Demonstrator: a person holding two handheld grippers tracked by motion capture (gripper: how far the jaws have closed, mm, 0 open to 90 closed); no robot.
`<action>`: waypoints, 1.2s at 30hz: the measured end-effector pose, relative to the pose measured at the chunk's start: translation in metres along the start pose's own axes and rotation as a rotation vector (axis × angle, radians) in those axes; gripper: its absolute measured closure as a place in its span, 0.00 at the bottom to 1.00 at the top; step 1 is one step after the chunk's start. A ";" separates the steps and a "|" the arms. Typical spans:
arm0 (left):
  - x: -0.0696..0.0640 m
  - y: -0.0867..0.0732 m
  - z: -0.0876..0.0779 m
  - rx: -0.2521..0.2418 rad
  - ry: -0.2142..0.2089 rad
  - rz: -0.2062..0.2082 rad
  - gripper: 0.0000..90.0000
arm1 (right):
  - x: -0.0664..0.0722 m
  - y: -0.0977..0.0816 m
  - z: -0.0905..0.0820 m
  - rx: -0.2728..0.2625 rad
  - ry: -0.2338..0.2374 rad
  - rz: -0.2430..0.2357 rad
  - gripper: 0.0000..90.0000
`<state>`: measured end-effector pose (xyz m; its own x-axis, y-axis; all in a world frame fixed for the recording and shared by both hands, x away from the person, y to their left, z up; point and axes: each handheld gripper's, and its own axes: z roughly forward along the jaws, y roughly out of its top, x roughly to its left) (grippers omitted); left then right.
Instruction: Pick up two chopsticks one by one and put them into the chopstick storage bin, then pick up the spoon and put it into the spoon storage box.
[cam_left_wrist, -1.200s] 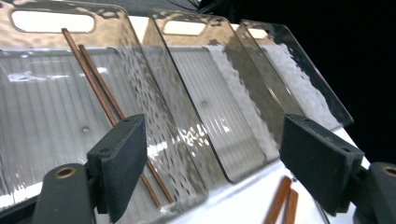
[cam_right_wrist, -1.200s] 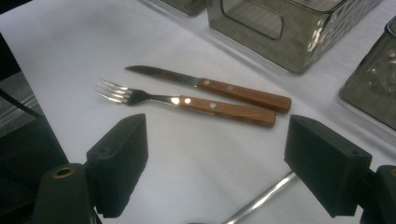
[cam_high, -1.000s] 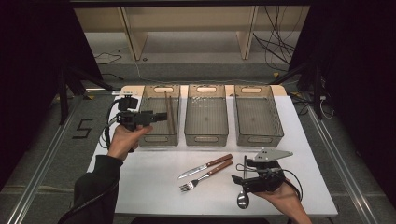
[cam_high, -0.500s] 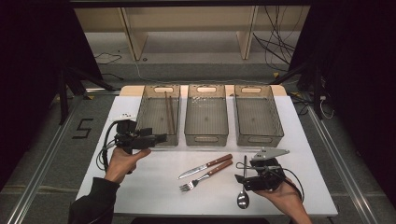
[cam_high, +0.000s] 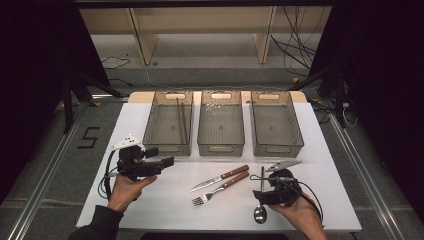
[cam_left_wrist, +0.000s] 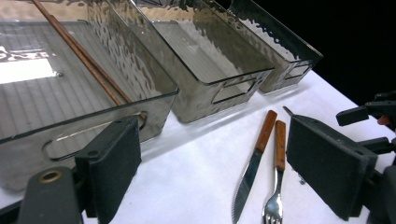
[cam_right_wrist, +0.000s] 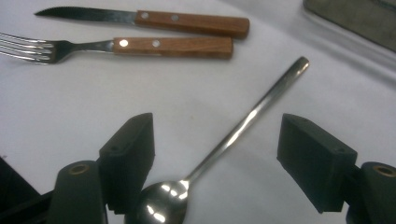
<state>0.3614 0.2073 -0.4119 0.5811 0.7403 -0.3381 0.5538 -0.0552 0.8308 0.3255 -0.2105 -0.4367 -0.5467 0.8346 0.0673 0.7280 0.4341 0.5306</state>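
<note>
1. On the white bench (cam_high: 150, 210), near its front edge, my right claw (cam_right_wrist: 215, 154) stands over the spoon (cam_right_wrist: 243, 126); its jaws have just been closing, yet they are wide apart and touch nothing; the handle lies between them.
2. Just left of the spoon lie the fork (cam_high: 220, 187) and knife (cam_high: 220, 177), side by side.
3. My left claw (cam_high: 167, 161) hangs open and empty beside the left bin (cam_high: 167, 145), which holds chopsticks (cam_high: 181, 120).
</note>
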 end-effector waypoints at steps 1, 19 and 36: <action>0.001 -0.003 -0.001 -0.002 0.004 -0.002 0.20 | 0.001 0.000 0.002 0.022 -0.016 0.016 0.32; -0.006 -0.034 -0.012 -0.023 0.007 0.088 0.18 | 0.006 -0.003 0.011 0.104 -0.005 0.030 0.34; -0.007 -0.041 -0.011 0.004 0.019 0.098 0.18 | 0.007 -0.001 0.019 0.171 0.001 0.033 0.43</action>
<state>0.3285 0.2118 -0.4393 0.6209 0.7439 -0.2472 0.4975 -0.1302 0.8577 0.3291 -0.1988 -0.4528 -0.5220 0.8489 0.0829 0.8051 0.4583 0.3765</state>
